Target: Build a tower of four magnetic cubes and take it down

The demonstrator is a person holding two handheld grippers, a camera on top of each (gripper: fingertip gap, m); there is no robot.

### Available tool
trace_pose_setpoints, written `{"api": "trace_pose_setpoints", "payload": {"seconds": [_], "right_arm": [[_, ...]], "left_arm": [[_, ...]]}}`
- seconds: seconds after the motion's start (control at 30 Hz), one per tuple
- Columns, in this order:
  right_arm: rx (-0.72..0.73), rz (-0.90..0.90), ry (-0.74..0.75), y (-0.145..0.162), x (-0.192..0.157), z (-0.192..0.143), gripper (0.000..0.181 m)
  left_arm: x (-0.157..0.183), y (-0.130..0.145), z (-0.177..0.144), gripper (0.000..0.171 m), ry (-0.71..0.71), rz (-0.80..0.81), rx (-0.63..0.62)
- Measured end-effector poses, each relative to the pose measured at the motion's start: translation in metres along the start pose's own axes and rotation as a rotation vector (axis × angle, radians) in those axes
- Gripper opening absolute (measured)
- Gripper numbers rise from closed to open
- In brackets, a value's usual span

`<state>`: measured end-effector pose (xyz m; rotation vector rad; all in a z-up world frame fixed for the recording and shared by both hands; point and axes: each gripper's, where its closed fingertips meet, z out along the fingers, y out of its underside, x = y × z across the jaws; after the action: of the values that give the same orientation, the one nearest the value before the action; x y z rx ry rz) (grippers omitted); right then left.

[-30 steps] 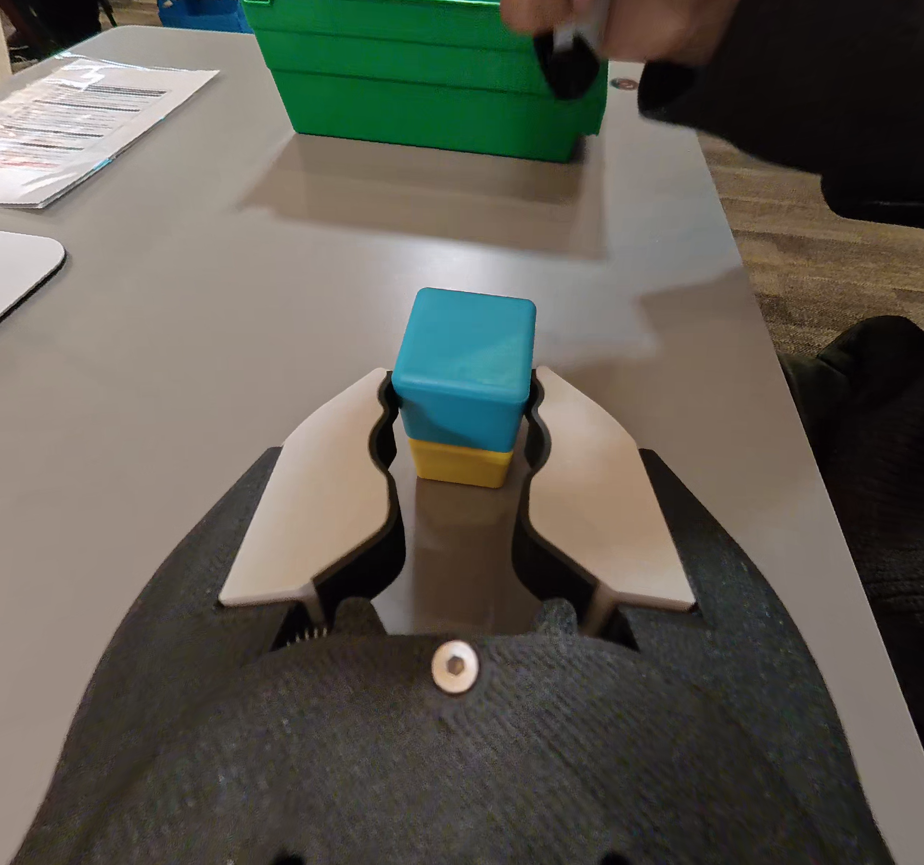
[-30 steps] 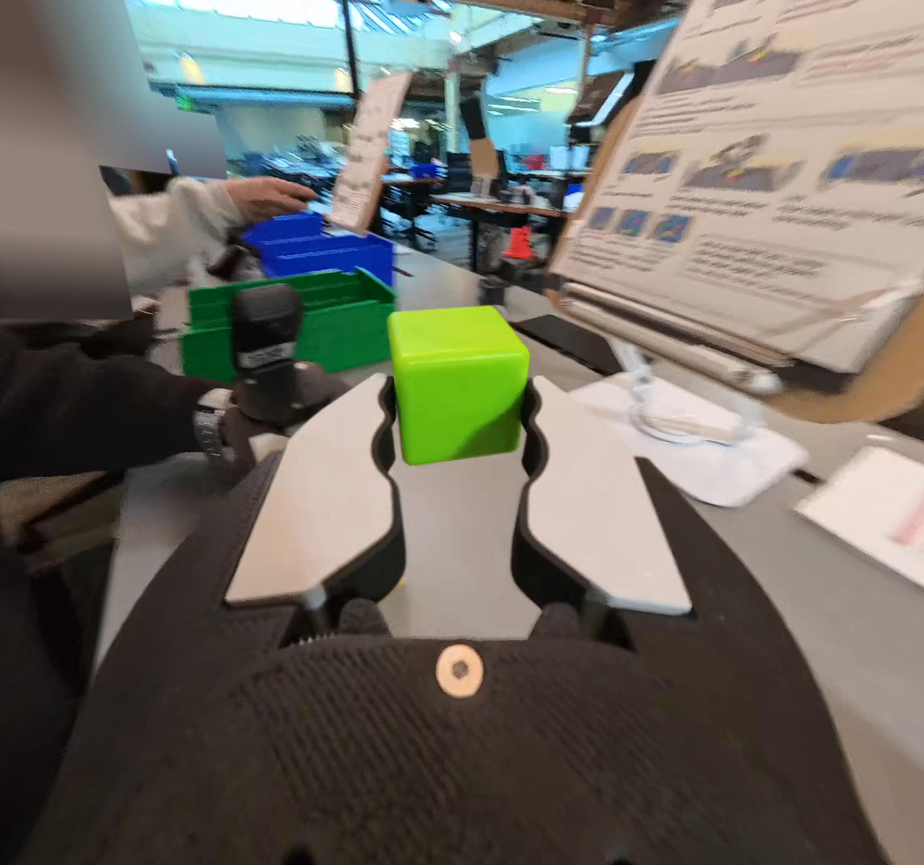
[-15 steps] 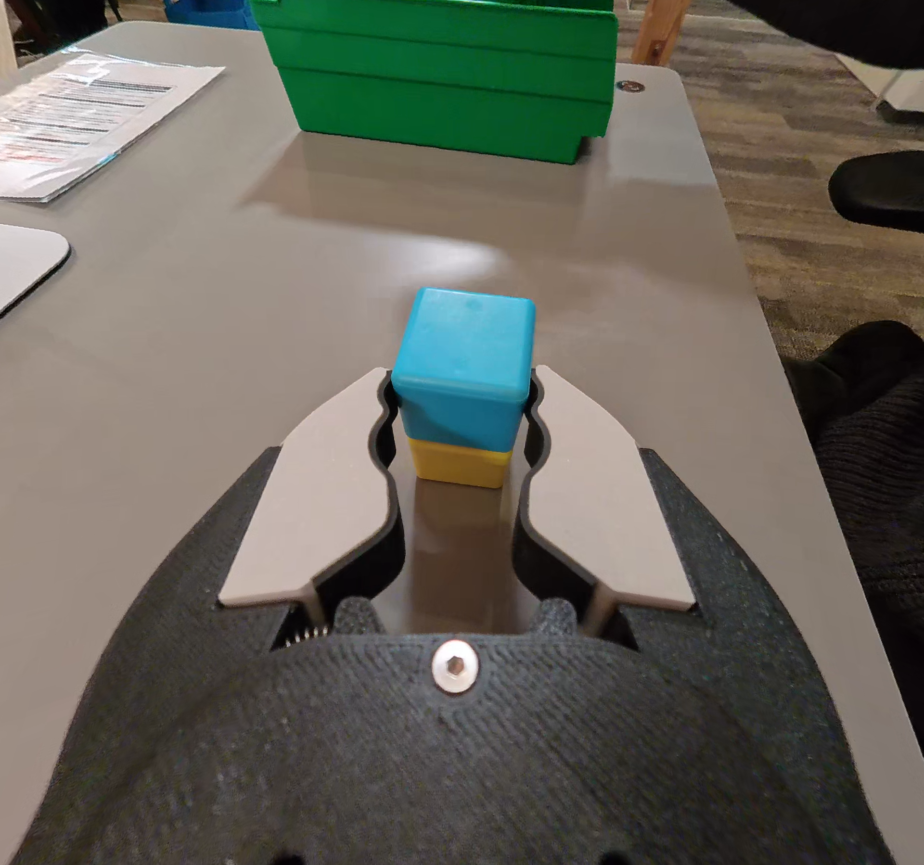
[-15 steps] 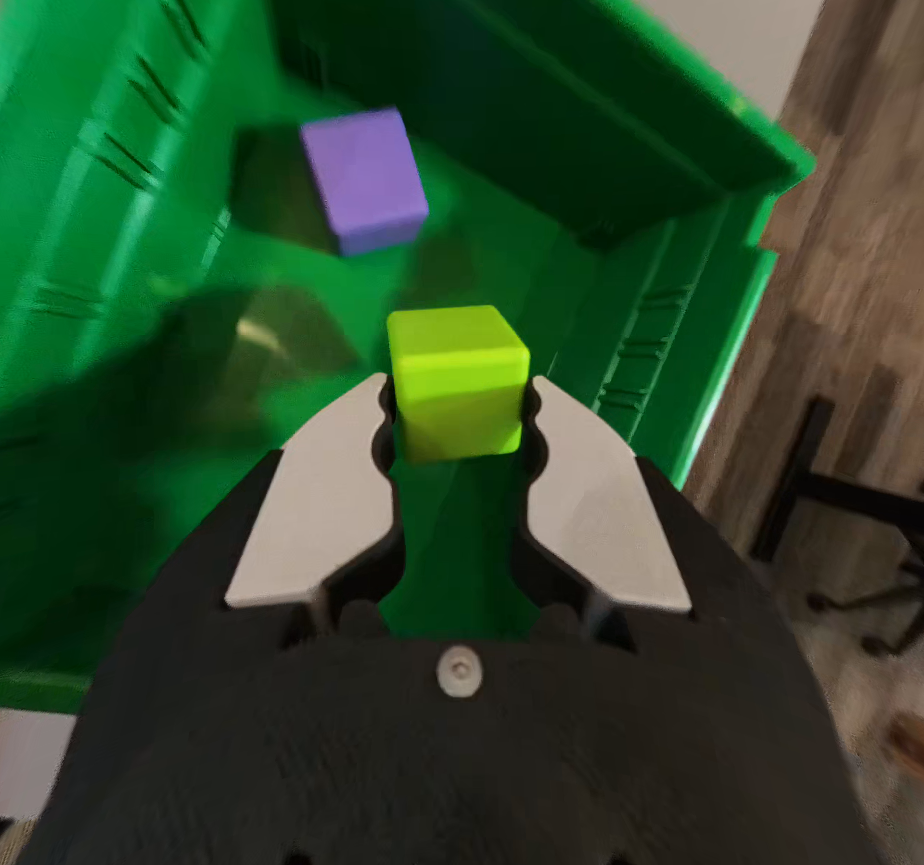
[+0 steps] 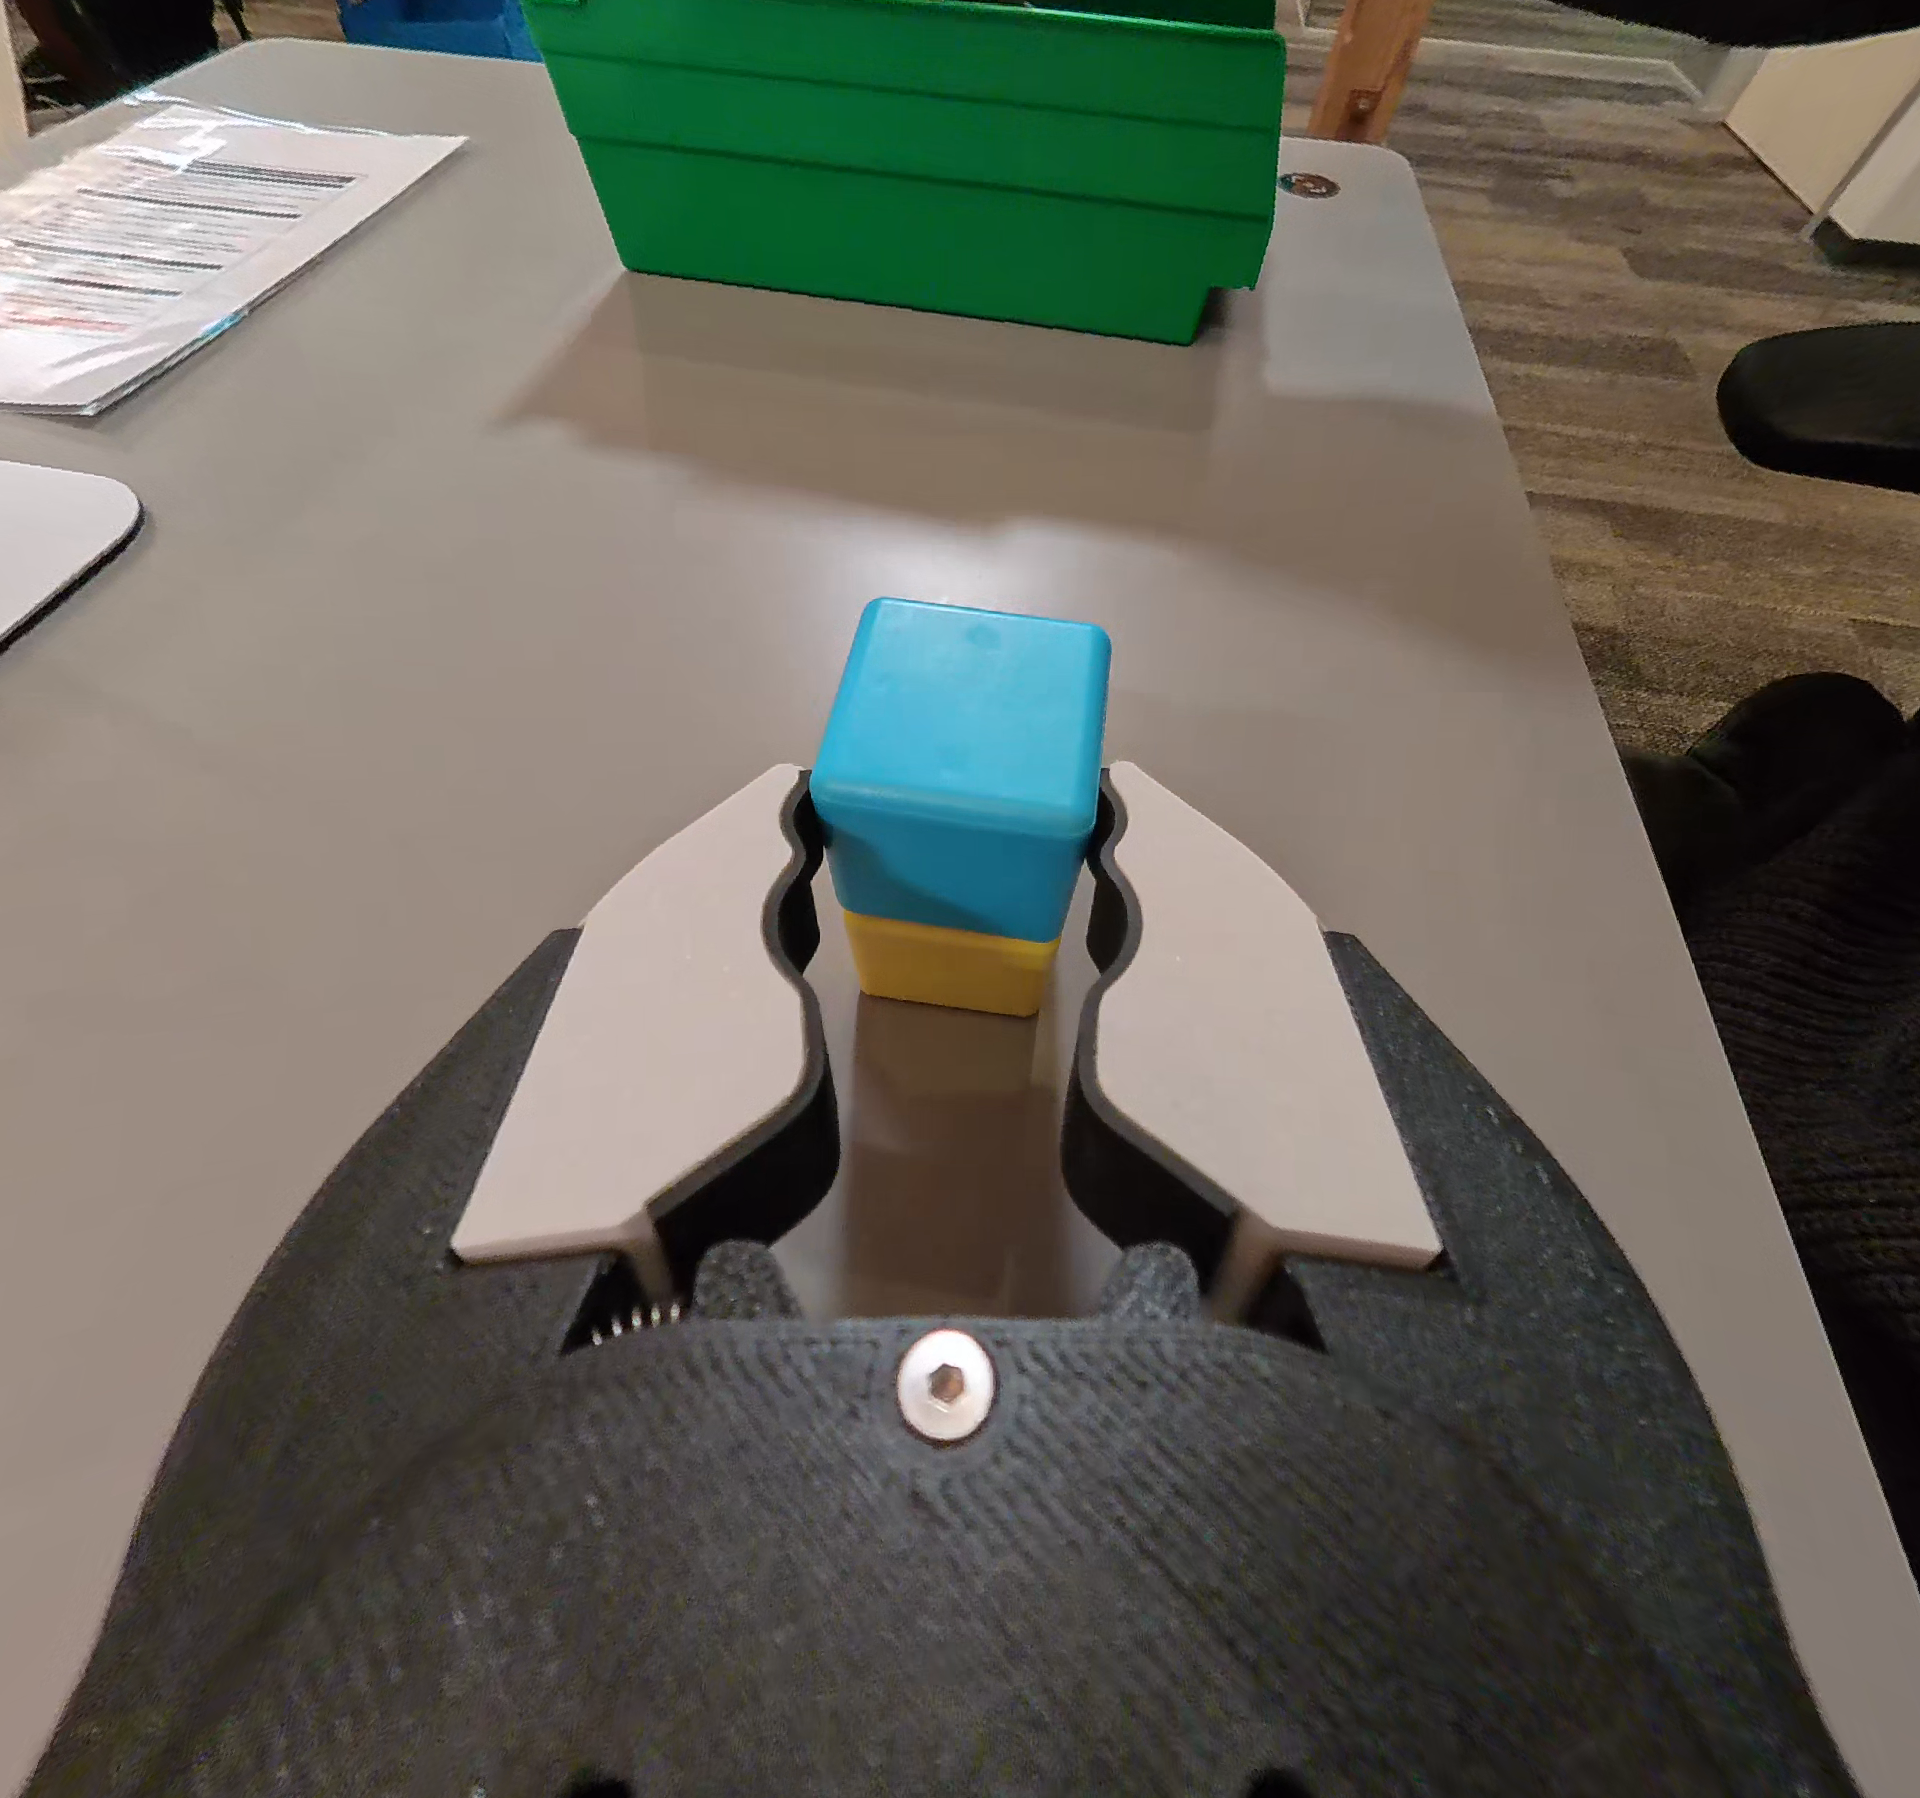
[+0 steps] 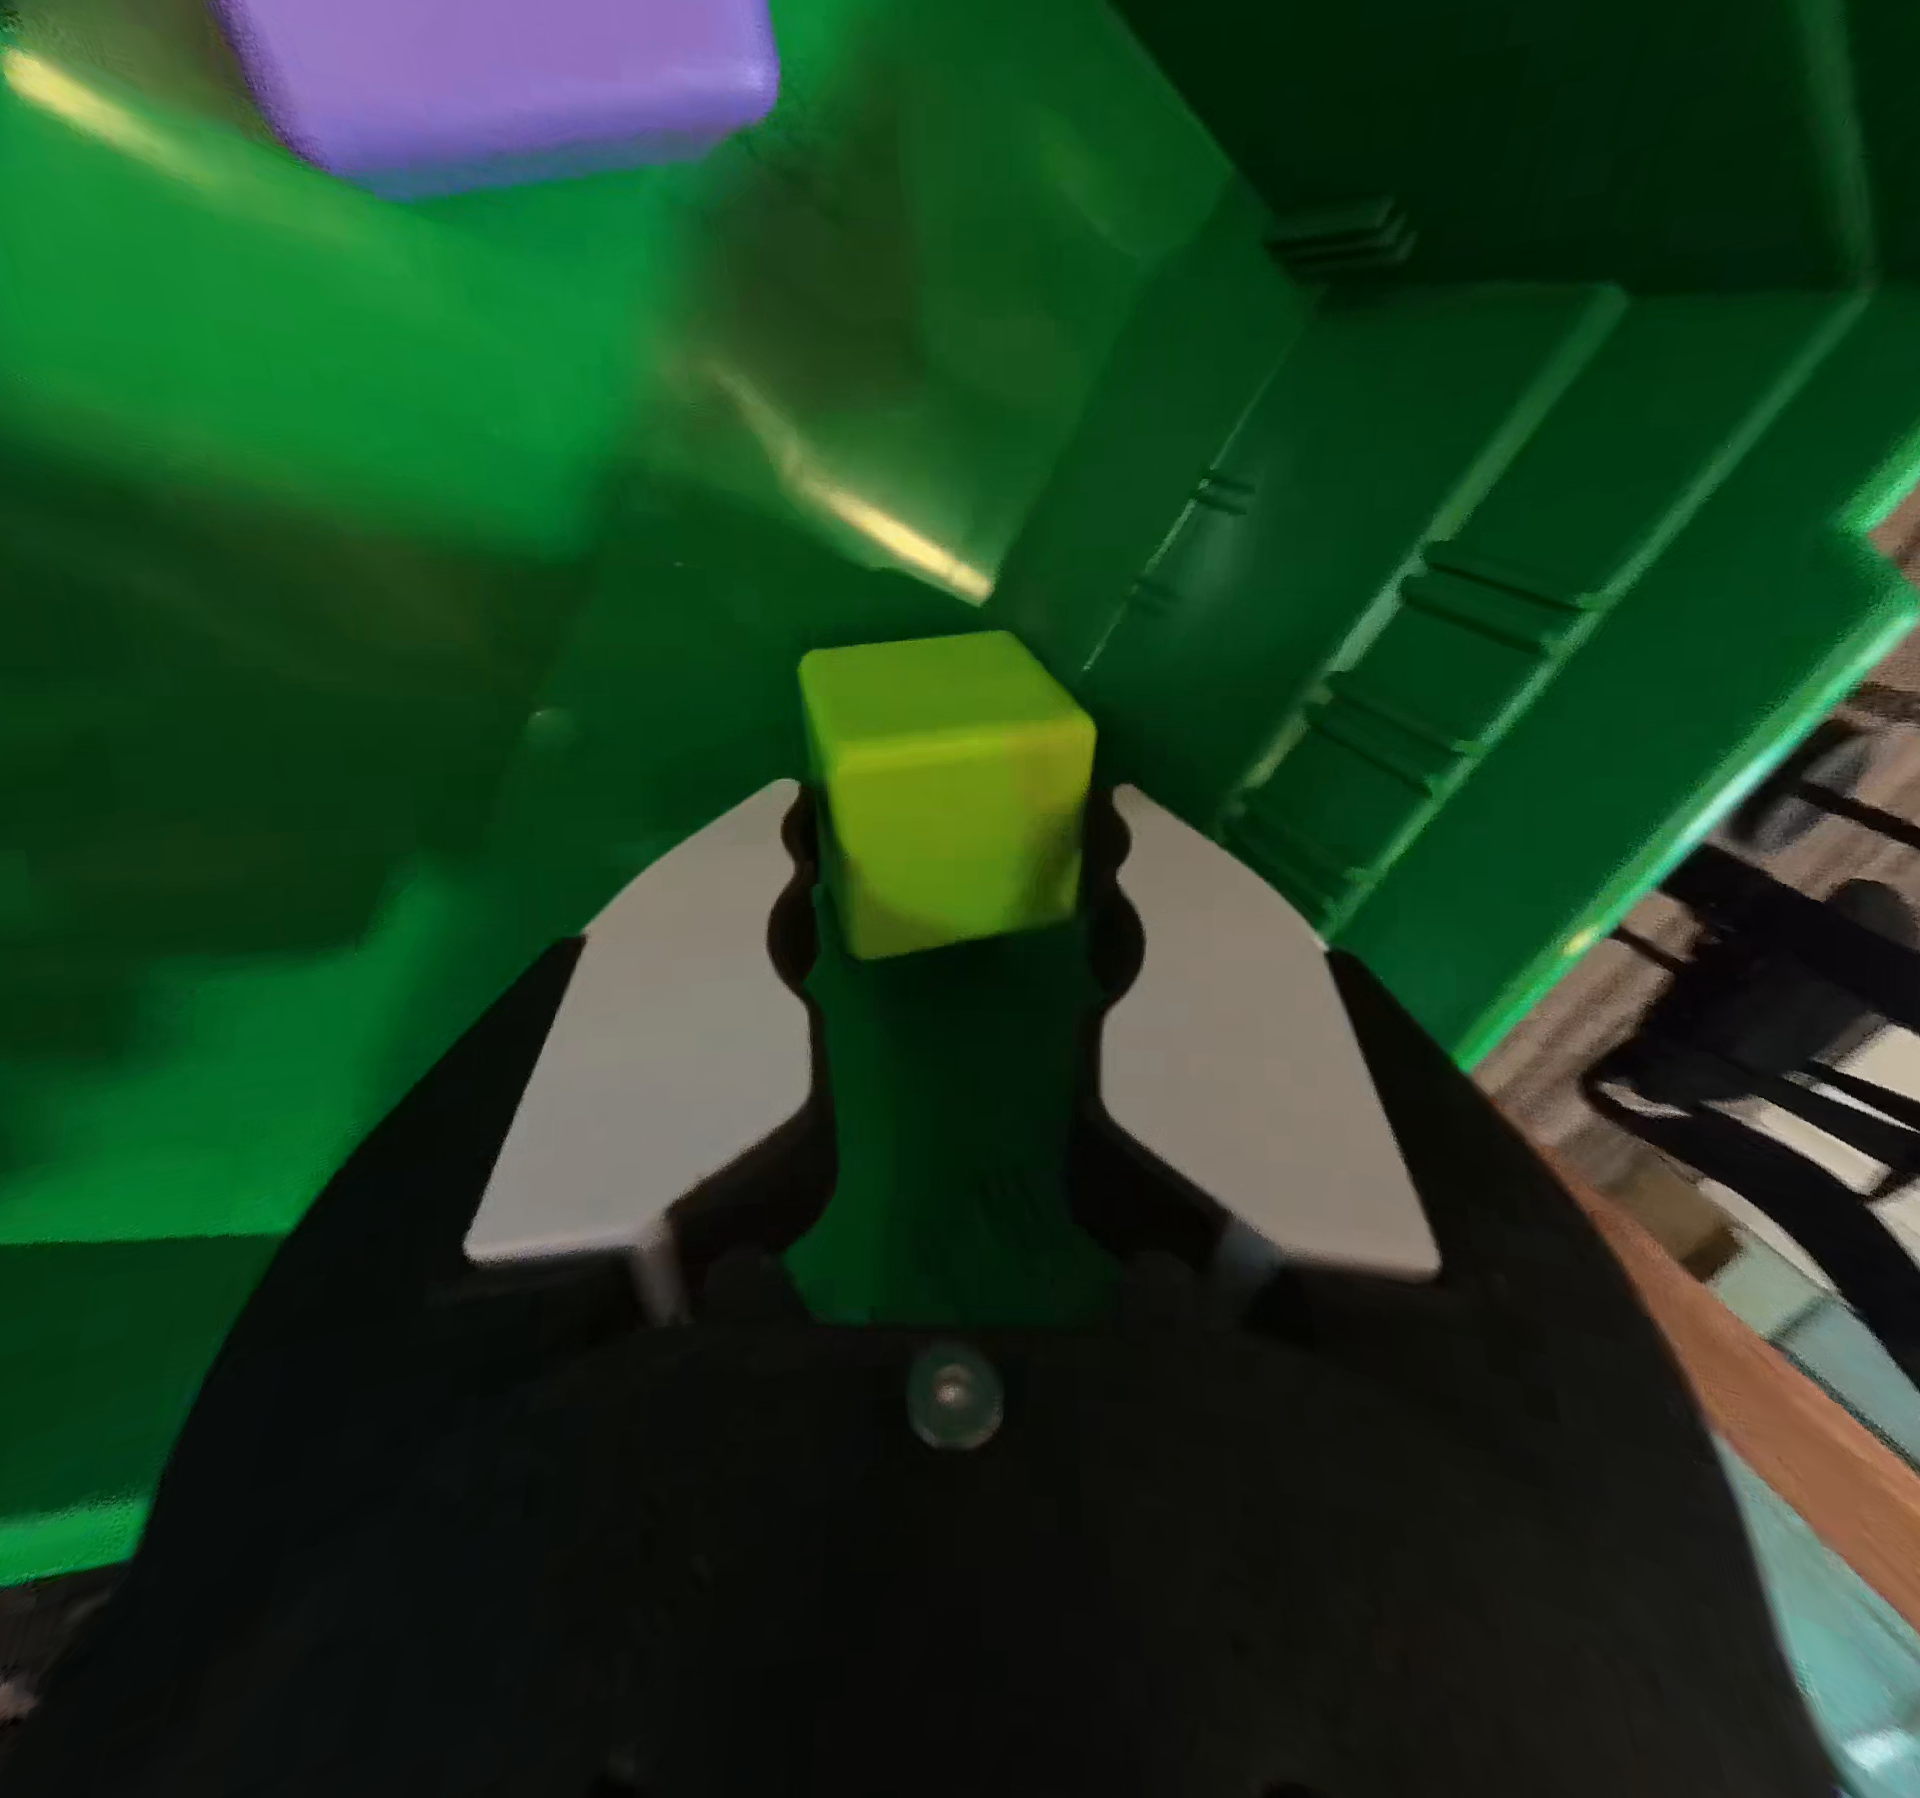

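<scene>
Left tongs are gripping a blue block stacked on a yellow block; right tongs are clenching a lime block inside the green bin.

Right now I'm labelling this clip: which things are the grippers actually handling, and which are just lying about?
Handled:
- left gripper shut on blue cube, atop yellow cube
- right gripper shut on lime cube, inside green bin

Lying about:
- purple cube in bin
- printed sheet on grey table

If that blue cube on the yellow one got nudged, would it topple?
Probably it would slide first: the smooth blue plastic cube sits flat on the yellow plastic cube. It looks rigid, likely light. The left gripper brackets it, limiting sideways tipping.
</scene>
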<state>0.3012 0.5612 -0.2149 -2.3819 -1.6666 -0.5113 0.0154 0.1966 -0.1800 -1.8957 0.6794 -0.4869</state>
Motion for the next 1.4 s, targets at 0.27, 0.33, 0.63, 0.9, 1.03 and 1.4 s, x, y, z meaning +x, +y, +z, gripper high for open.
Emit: {"api": "trace_pose_setpoints", "payload": {"seconds": [0.27,0.33,0.63,0.9,1.03,1.4], "right_arm": [[0.238,0.037,0.018,-0.028,-0.01,-0.059,0.077],[0.442,0.07,-0.057,-0.052,-0.036,-0.104,0.077],[1.002,-0.13,-0.481,-0.108,-0.28,-0.24,0.088],[1.396,-0.064,-0.607,-0.139,-0.344,-0.233,0.069],[1.448,0.025,-0.74,-0.138,-0.336,-0.235,0.066],[1.45,-0.147,-0.704,-0.137,-0.355,-0.223,0.059]], "left_arm": [[-0.001,0.001,0.001,0.05,-0.01,0.005,-0.007],[-0.003,0.003,0.003,0.049,-0.04,0.015,-0.031],[0.002,0.013,-0.001,0.086,-0.023,0.022,-0.088],[-0.006,0.04,0.002,0.092,-0.069,0.003,-0.265],[-0.004,0.055,0.01,0.091,-0.088,0.021,-0.384],[-0.006,0.047,0.018,0.074,-0.038,-0.095,-0.346]]}}
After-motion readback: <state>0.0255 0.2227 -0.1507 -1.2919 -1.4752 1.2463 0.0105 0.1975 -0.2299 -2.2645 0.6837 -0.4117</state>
